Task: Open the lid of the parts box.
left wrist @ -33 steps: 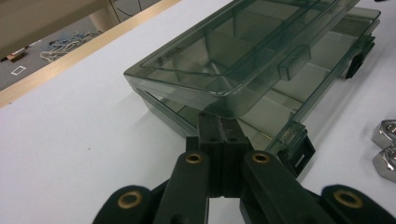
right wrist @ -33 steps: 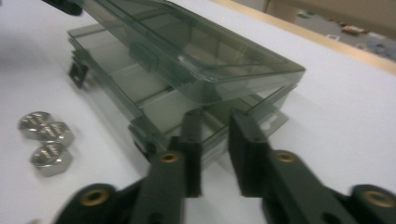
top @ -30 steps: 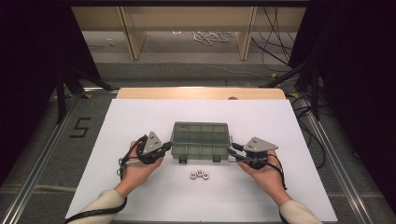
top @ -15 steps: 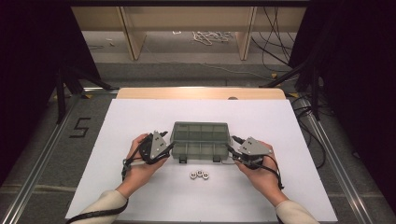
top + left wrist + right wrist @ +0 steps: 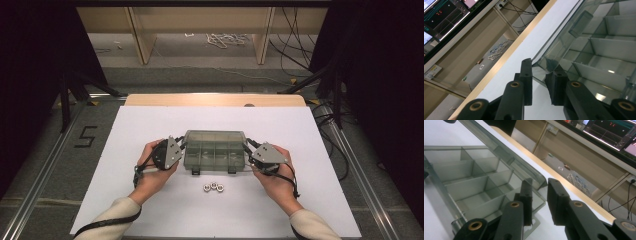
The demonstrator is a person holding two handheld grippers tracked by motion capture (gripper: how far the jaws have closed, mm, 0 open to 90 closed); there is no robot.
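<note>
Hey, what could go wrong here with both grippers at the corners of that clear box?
1. Each gripper, left and right, has only a thin corner edge of the clear box between open jaws, so the hold may slip.
2. If one side rises first, the box could tilt or twist.
3. The three nuts lie loose just in front of the box; dragging it toward the person might scatter them.

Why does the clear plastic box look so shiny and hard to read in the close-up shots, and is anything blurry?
Left gripper view: the clear box carries bright glare patches and reflects the dark jaws; the floor behind looks soft. Right gripper view: the box's lid edge glints, and the screens behind are slightly blurred. High view: even light on the white table, dark surroundings, and the small nuts are too tiny to be crisp.
</note>
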